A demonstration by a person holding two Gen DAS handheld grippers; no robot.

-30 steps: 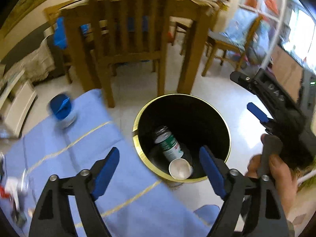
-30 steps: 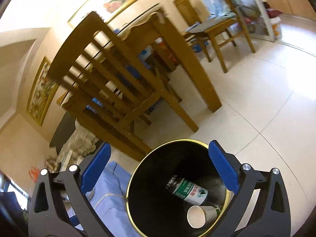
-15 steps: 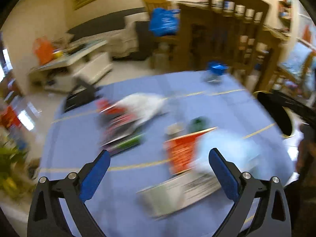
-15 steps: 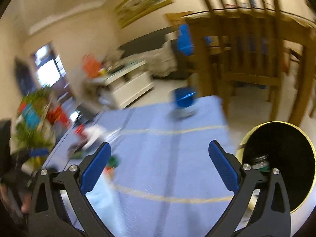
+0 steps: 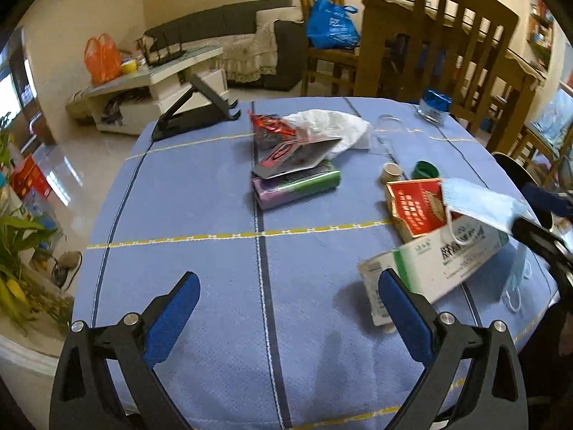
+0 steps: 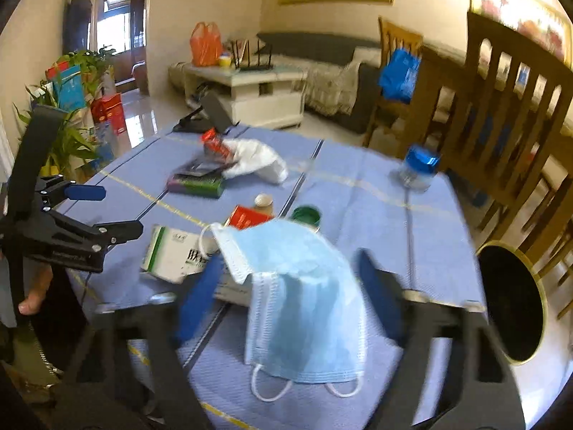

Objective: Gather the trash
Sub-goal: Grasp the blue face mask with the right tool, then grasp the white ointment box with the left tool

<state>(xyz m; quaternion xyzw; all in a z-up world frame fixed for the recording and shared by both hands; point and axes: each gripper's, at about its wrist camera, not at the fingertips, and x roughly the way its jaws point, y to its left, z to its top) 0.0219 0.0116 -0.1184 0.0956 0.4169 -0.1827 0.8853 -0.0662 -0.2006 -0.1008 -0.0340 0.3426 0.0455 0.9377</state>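
Trash lies on a blue tablecloth (image 5: pixel 200 215): a light blue face mask (image 6: pixel 301 286), a white and green box (image 5: pixel 440 261), a red box (image 5: pixel 415 208), a purple and green pack (image 5: pixel 297 186), a white plastic bag (image 5: pixel 333 129), a small paper cup (image 5: pixel 391 171) and a green cap (image 5: pixel 426 170). The black bin (image 6: pixel 508 308) stands at the table's right edge. My left gripper (image 5: pixel 286 319) is open and empty over the near cloth. My right gripper (image 6: pixel 286 297) is open with the mask draped between its fingers.
A black stand (image 5: pixel 193 111) sits at the table's far left corner and a blue-lidded jar (image 5: pixel 434 104) at the far right. Wooden chairs (image 5: pixel 458 46) and a dining table stand to the right. A plant (image 5: pixel 21 236) is on the left.
Both grippers have swung left from over the bin to the table with the trash. The right gripper now sits around the face mask.
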